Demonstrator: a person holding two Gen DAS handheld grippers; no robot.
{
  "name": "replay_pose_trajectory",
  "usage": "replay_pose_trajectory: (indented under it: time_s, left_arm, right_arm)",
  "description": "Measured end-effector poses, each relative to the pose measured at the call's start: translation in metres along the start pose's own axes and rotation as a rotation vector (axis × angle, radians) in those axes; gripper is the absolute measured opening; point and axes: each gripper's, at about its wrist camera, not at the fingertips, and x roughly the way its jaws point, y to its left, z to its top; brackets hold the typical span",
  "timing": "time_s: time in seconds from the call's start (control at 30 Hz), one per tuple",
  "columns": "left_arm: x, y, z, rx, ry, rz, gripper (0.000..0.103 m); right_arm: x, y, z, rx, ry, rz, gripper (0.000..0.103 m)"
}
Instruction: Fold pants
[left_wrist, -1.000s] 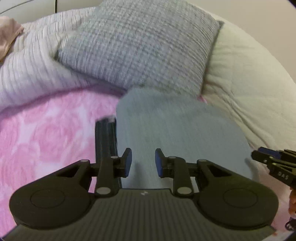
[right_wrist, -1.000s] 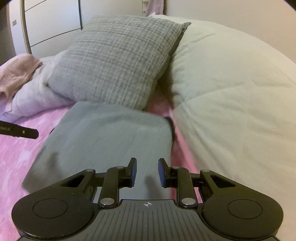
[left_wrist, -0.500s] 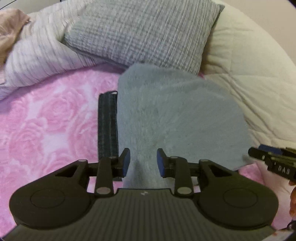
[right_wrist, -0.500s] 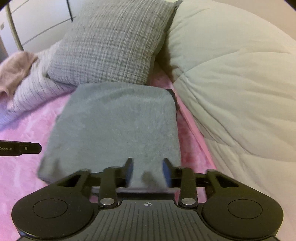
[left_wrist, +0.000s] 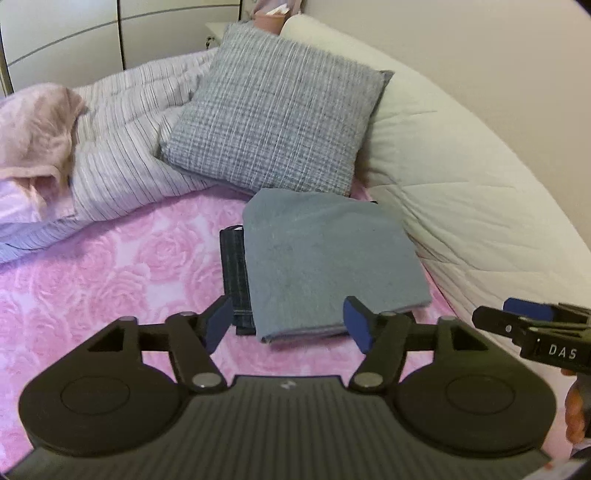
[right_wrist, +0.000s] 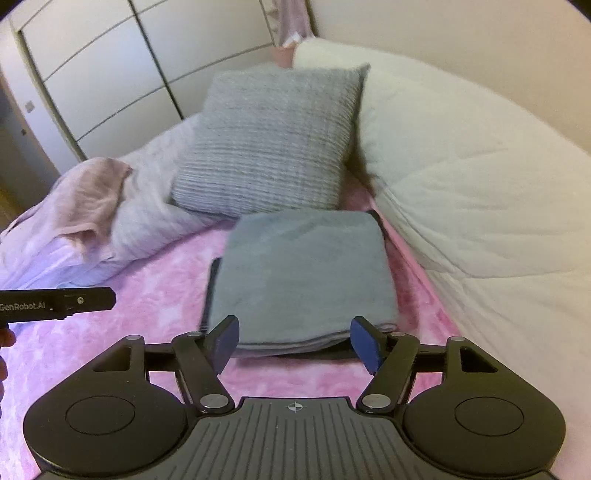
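Folded grey pants (left_wrist: 328, 258) lie on the pink bed (left_wrist: 110, 280) — left tool (left_wrist: 288, 325) and right tool (right_wrist: 295, 343) both opening, nothing between jaws.

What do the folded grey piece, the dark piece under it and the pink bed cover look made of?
Folded grey piece: looks like soft fleece or brushed knit, matte and fuzzy. Dark piece under it: probably denim, with fine vertical streaks and a stitched edge. Pink bed cover: plush-looking fabric with a rose pattern; the exact fibre cannot be told.
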Motion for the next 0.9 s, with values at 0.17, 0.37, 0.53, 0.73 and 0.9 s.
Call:
replay_pose_trajectory:
  time_s: [0.17,0.37,0.53,0.73,0.9]
  left_arm:
    - [-0.056,0.001,-0.02,0.04,-0.045,-0.009,0.072]
    - [-0.113,0.007,-0.051,0.084,-0.103,-0.029,0.089]
    - [-0.15,0.01,-0.078,0.119,-0.137,-0.048,0.099]
    - [-0.19,0.018,-0.11,0.11,-0.161,-0.064,0.102]
    - [-0.217,0.027,-0.133,0.126,-0.168,-0.079,0.102]
  right_arm:
    - [-0.048,0.026,-0.013,0.005,-0.021,-0.004,0.065]
    - [-0.099,0.063,-0.041,0.008,-0.058,-0.064,0.065]
    - [-0.135,0.088,-0.071,0.043,-0.081,-0.096,0.065]
    - [-0.17,0.114,-0.104,0.07,-0.098,-0.14,0.065]
    - [-0.19,0.13,-0.126,0.094,-0.093,-0.105,0.065]
